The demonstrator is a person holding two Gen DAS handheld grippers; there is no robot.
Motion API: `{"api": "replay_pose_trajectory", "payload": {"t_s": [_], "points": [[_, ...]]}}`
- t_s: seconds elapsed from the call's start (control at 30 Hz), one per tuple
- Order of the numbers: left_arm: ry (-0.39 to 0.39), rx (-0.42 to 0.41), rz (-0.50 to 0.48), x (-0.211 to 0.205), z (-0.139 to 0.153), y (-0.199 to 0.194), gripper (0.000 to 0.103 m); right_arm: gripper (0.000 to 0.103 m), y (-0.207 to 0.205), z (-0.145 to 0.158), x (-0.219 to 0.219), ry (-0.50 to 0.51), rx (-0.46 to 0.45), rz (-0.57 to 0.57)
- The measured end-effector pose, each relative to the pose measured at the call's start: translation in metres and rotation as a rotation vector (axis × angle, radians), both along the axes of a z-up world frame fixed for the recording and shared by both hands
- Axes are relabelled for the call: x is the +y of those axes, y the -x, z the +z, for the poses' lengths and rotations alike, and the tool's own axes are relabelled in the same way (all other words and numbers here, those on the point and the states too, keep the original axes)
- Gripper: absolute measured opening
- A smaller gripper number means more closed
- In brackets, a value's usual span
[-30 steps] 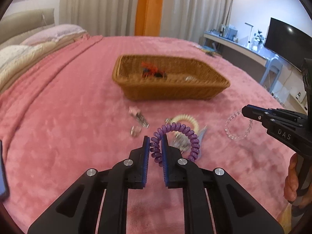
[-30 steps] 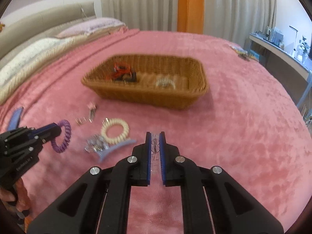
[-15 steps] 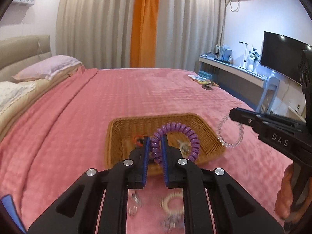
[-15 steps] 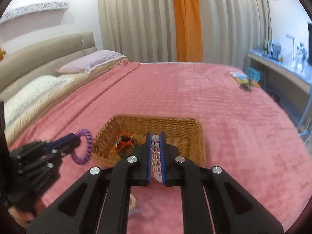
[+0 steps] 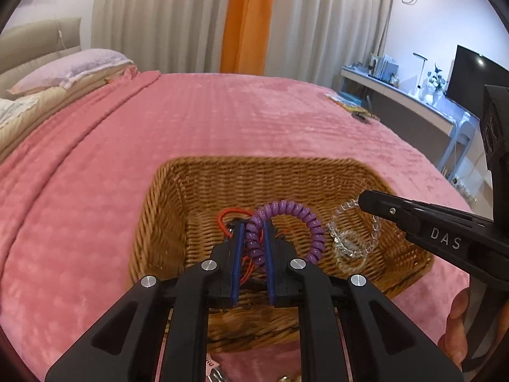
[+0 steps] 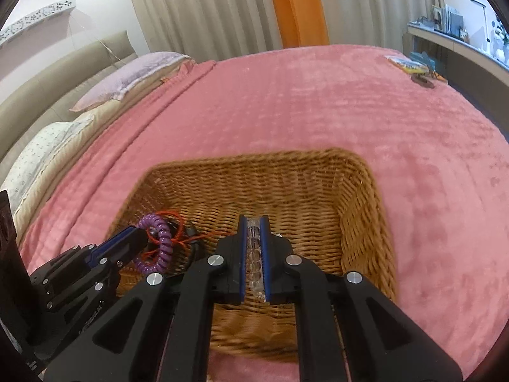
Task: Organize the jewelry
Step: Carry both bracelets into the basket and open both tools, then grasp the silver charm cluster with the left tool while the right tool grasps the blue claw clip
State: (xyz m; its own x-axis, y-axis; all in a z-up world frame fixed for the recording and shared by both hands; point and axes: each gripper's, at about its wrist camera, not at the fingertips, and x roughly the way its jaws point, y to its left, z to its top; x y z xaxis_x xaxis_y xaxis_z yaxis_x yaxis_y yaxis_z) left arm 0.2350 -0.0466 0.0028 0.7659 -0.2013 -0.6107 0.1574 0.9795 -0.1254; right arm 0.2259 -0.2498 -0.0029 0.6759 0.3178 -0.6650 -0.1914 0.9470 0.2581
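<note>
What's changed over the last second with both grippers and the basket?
Both grippers moved from the bedspread forward over the wicker basket. The left gripper carried the purple coil hair tie there, the right gripper the clear bead bracelet. Nothing was let go; both grips and the basket's contents stayed as before.

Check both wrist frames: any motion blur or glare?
Left wrist: bedspread and wicker basket rim smeared, purple coil tie in the tool sharp, glints on the TV. Right wrist: basket near wall and blanket streaked, clear bead bracelet crisp.
</note>
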Motion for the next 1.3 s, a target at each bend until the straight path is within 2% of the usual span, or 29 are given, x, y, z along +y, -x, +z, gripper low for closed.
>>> {"api": "replay_pose_trajectory", "payload": {"t_s": [0.13,0.2,0.23,0.33,0.43,0.5,0.57,0.7,0.87,1.0,1.1,1.3], "points": [[-0.013,0.011,-0.014,-0.003,-0.006,-0.003,0.012,0.007,-0.004,-0.011,-0.007,0.013,0.015,-0.028],[-0.011,0.015,-0.022,-0.003,-0.007,-0.001,0.025,0.007,-0.006,-0.015,-0.012,-0.003,0.035,-0.034],[-0.004,0.008,-0.030,-0.002,-0.005,0.002,0.027,0.007,-0.005,-0.015,-0.014,-0.015,0.042,-0.036],[0.011,-0.017,-0.034,0.003,0.006,0.015,0.046,0.012,-0.001,-0.014,-0.025,-0.060,0.060,-0.043],[0.052,-0.054,-0.045,0.012,0.022,0.034,0.049,0.018,0.016,0.001,-0.032,-0.081,0.032,-0.044],[0.071,-0.073,-0.049,0.019,0.033,0.049,0.055,0.029,0.036,0.015,-0.035,-0.072,-0.002,-0.038],[0.092,-0.095,-0.050,0.029,0.043,0.070,0.061,0.055,0.055,0.025,-0.036,-0.074,-0.025,-0.030],[0.114,-0.109,-0.035,0.047,0.048,0.111,0.063,0.055,0.098,0.036,-0.031,-0.048,-0.058,-0.008],[0.121,-0.092,-0.018,0.064,0.038,0.150,0.063,0.055,0.143,0.025,-0.015,-0.003,-0.057,0.005],[0.136,-0.053,0.000,0.072,0.020,0.171,0.063,0.055,0.169,-0.001,0.006,0.011,-0.009,0.032],[0.143,-0.017,0.010,0.077,0.002,0.182,0.063,0.055,0.179,-0.033,0.024,0.063,0.050,0.035],[0.129,0.035,0.004,0.086,-0.023,0.192,0.063,0.054,0.178,-0.065,0.035,-0.011,0.152,0.009]]}}
